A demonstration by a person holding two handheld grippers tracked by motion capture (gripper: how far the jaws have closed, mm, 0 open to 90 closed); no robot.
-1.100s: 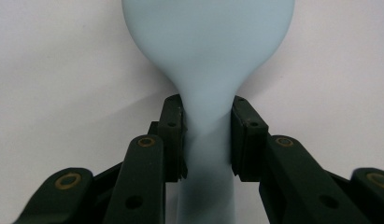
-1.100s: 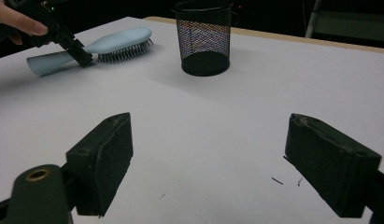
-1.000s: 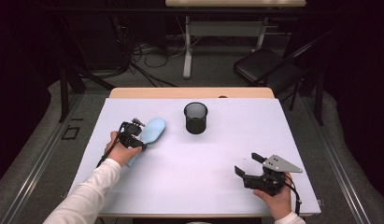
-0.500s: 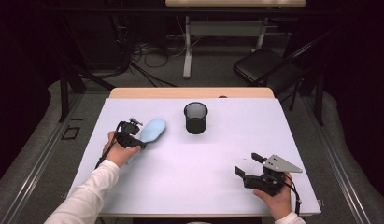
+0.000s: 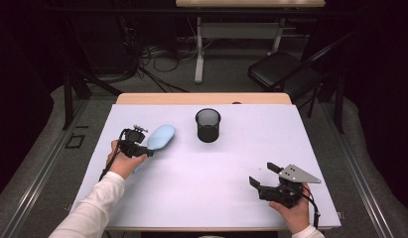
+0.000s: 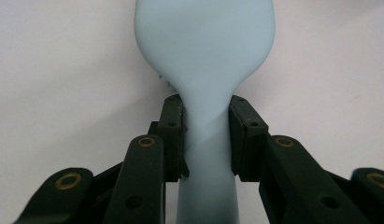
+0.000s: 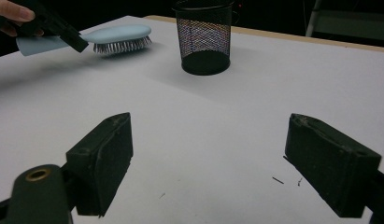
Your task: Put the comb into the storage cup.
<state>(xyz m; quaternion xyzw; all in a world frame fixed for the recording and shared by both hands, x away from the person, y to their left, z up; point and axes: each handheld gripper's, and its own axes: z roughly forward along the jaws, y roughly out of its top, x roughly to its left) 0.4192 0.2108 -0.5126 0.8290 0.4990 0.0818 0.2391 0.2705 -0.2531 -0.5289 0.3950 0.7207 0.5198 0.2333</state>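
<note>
On white table (image 5: 201, 188), mesh cup (image 5: 208, 125)

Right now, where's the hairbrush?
In the high view the light blue hairbrush is at the table's left, its handle clamped in the left gripper, head pointing toward the black mesh cup.

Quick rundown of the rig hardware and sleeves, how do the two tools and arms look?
Both tools are black with two blocky jaws. The left tool has brass-coloured pivot pins on its linkage and a black cable looping back past the hand. The right tool carries a grey three-cornered plate on top, and a black cable trails by the wrist. Both arms wear white long sleeves.
</note>
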